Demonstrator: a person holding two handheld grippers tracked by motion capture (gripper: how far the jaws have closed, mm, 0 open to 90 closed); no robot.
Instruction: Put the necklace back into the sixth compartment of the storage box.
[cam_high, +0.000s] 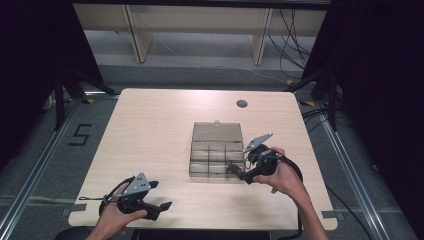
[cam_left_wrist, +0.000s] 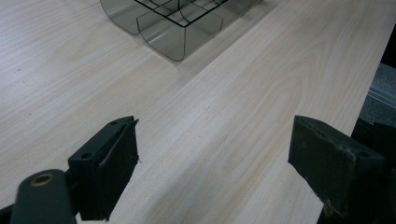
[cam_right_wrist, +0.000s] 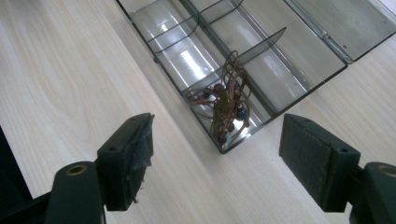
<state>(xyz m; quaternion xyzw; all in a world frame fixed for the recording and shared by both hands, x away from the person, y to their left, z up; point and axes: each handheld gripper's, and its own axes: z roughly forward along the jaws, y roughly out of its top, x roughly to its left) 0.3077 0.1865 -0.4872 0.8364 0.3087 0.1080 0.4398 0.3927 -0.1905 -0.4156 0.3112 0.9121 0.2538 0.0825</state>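
Observation:
A smoky clear compartment box (cam_high: 192, 161) lies at the table's middle with its lid (cam_high: 217, 132) folded open behind it. A tangled brown wire piece with beads (cam_high: 232, 168) rests in the box's near right corner compartment, seen close in the right gripper view as the wire piece (cam_right_wrist: 226, 105) inside the box (cam_right_wrist: 177, 51). My right gripper (cam_high: 244, 165) hovers just right of that corner; its jaws (cam_right_wrist: 217, 163) stand open with bare table between them. My left gripper (cam_high: 160, 195) is held near the table's front left, open (cam_left_wrist: 215, 163) and holding nothing, aimed toward the box (cam_left_wrist: 177, 37).
A round cable hole (cam_high: 242, 103) sits in the table's far right part. The wooden table (cam_high: 150, 130) has bare surface left of the box. Metal floor rails and black cables run beside the table, with dark stands at both sides.

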